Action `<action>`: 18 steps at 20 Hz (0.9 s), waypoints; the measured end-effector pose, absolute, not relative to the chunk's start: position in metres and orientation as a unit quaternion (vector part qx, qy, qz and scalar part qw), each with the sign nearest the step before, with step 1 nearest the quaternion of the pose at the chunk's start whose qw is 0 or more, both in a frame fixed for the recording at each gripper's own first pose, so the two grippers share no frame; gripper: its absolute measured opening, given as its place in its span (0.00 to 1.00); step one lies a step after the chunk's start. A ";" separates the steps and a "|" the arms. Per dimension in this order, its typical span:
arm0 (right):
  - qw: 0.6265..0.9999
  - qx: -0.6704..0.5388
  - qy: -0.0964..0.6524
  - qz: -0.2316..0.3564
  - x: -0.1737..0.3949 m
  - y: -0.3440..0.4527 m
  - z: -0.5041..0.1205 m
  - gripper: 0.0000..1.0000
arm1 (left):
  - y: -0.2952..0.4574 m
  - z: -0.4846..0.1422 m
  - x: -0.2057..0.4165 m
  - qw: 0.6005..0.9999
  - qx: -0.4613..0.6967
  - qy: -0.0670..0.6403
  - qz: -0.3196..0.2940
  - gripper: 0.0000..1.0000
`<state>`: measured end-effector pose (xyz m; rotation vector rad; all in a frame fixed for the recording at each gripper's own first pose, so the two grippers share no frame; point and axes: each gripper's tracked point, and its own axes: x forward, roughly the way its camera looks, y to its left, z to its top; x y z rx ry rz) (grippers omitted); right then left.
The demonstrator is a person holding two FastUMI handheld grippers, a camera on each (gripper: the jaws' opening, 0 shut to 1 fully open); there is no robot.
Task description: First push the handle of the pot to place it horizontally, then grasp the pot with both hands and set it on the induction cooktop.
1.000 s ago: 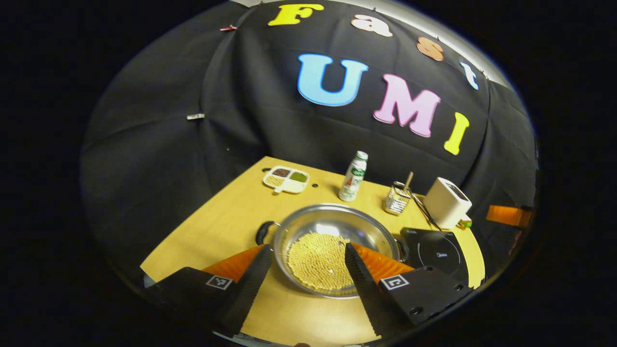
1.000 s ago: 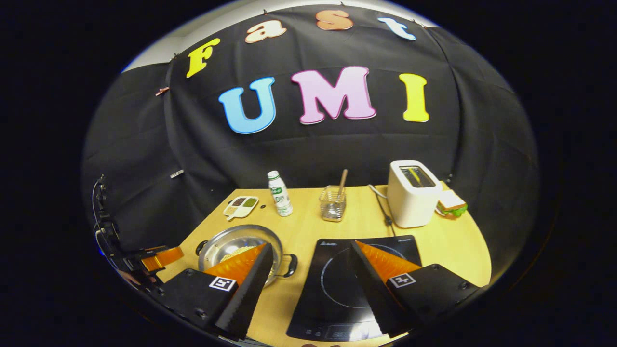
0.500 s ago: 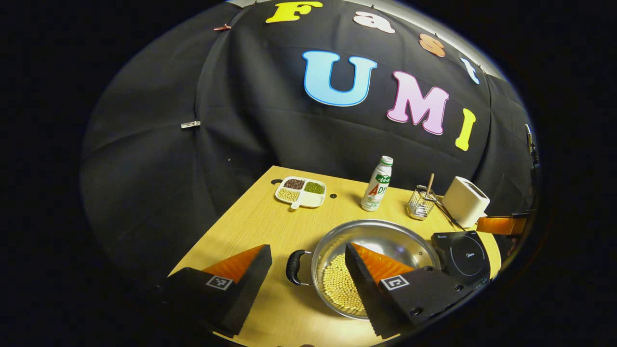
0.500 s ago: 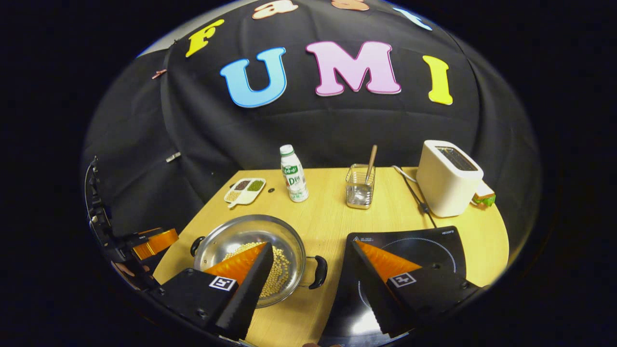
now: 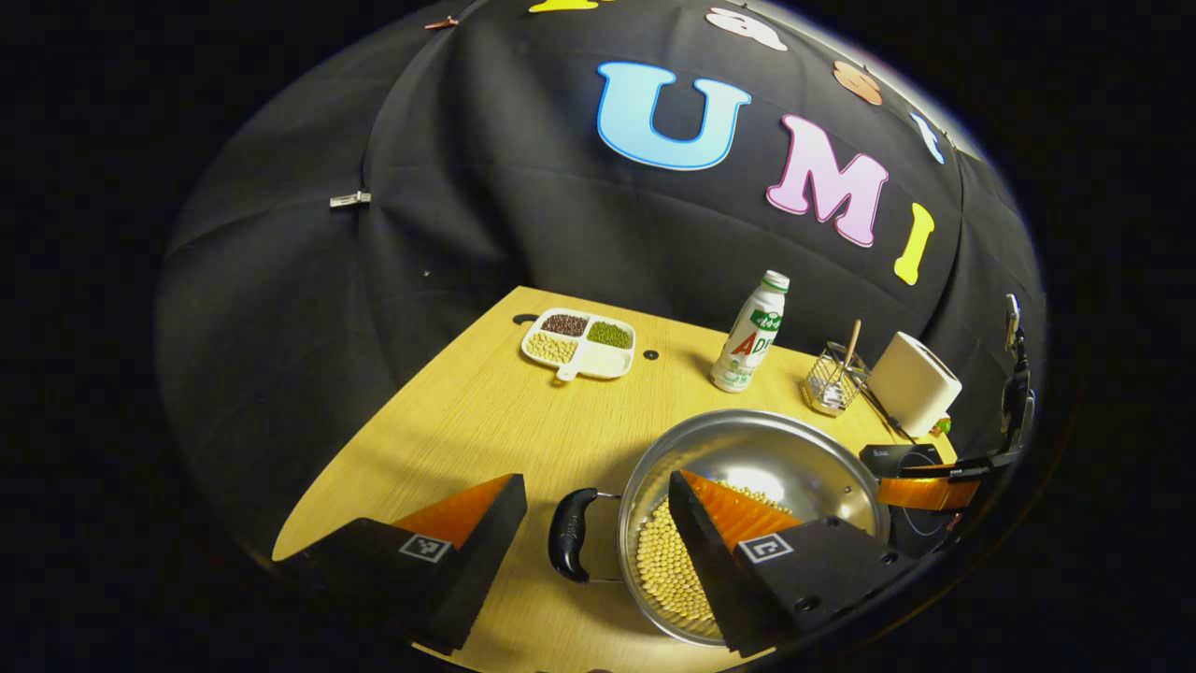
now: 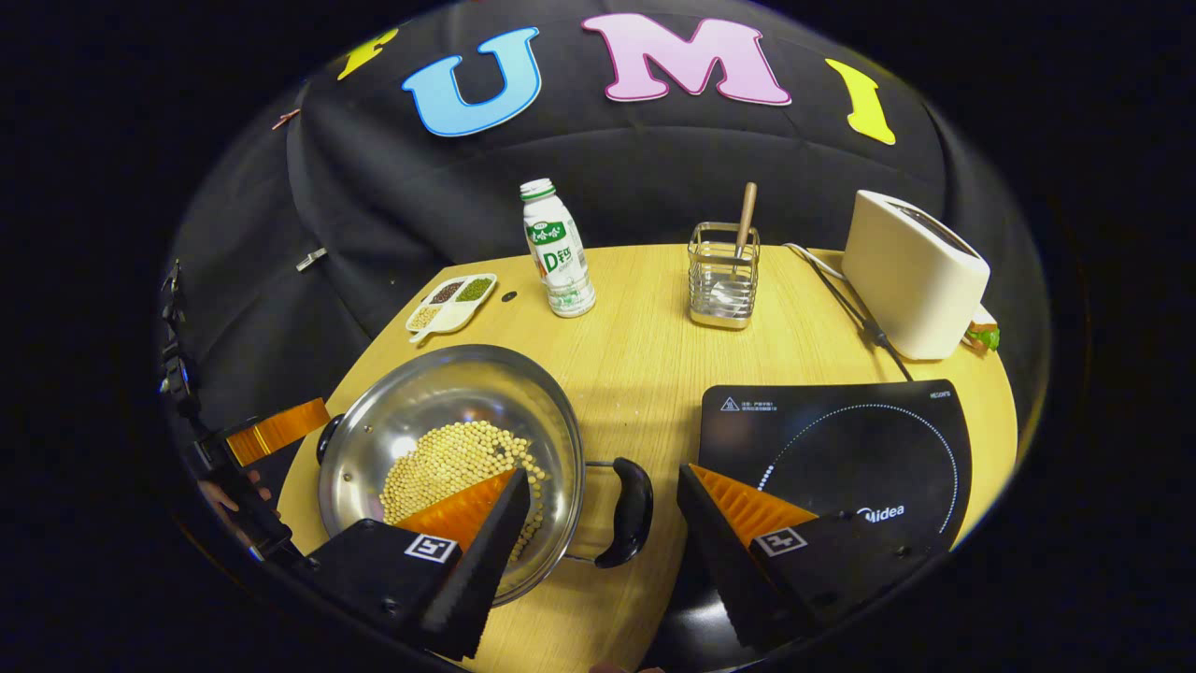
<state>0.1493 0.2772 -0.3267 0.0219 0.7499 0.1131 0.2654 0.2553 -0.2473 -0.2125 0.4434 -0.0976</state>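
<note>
A steel pot (image 5: 775,453) with soybeans in it stands on the wooden table (image 5: 448,421). Its two black handles lie level, one to each side. My left gripper (image 5: 594,479) is open, and the pot's left handle (image 5: 567,535) lies between its fingers, untouched. My right gripper (image 6: 603,472) is open too, with the right handle (image 6: 631,509) in its gap and one finger over the pot (image 6: 439,397). The black induction cooktop (image 6: 841,439) sits just right of the pot. The left gripper (image 6: 276,425) also shows at the pot's far side in the right gripper view.
At the back of the table (image 6: 635,355) stand a divided dish of beans (image 6: 451,301), a drink bottle (image 6: 556,248), a wire holder with a wooden-handled utensil (image 6: 722,276) and a white toaster (image 6: 911,271) with its cable. A sandwich (image 6: 983,335) lies behind the toaster.
Both grippers have come down and closer to the pot. The left one shifted left and the right one forward, so each handle now lies between open fingers. The pot has not moved.
</note>
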 end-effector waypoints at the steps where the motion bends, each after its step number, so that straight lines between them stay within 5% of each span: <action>1: 0.928 0.012 0.370 0.053 0.151 0.276 -0.332 0.99 | 0.254 -0.253 0.268 0.968 -0.104 0.224 -0.051 0.96; 15: 0.916 0.001 0.396 0.067 0.153 0.295 -0.364 0.93 | 0.230 -0.299 0.289 0.953 -0.071 0.278 -0.096 0.93; 18: 0.916 -0.011 0.397 0.052 0.155 0.291 -0.368 0.96 | 0.238 -0.301 0.290 0.953 -0.054 0.278 -0.105 0.82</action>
